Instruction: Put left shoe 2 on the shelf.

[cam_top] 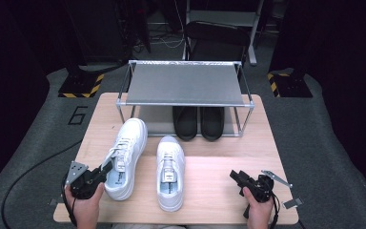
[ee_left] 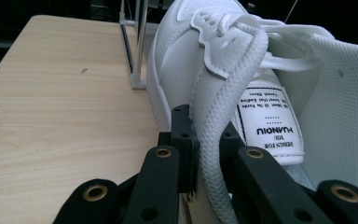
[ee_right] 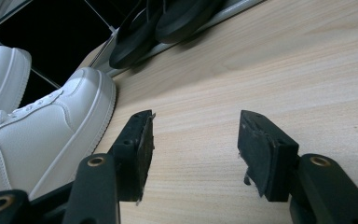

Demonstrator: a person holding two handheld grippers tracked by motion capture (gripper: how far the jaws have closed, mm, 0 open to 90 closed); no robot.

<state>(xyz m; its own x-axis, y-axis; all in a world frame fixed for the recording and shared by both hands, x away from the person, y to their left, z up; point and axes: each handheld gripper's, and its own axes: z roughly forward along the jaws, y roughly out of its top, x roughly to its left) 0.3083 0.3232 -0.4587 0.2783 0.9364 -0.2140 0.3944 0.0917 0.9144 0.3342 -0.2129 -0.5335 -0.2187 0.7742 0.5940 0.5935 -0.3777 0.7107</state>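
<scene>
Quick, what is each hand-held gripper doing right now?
Left hand-held gripper: closed on the collar edge of the left white sneaker.
Right hand-held gripper: open, holding nothing, above the table.

A lab or recording studio: dark curtained walls, grey carpet marked with a number 6 [cam_top: 78, 115], yellow-black hazard-striped stand bases [cam_top: 80, 86], loose cables [cam_top: 164, 42], and one small wooden table [cam_top: 219, 176].

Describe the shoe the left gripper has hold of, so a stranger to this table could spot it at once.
Start at the metal shoe rack at the far side of the wooden table; two white sneakers lie in front of it. The held one is the left white sneaker, angled toward the rack. Unlike its neighbour, the right white sneaker, its collar is pinched by the left gripper.
</scene>
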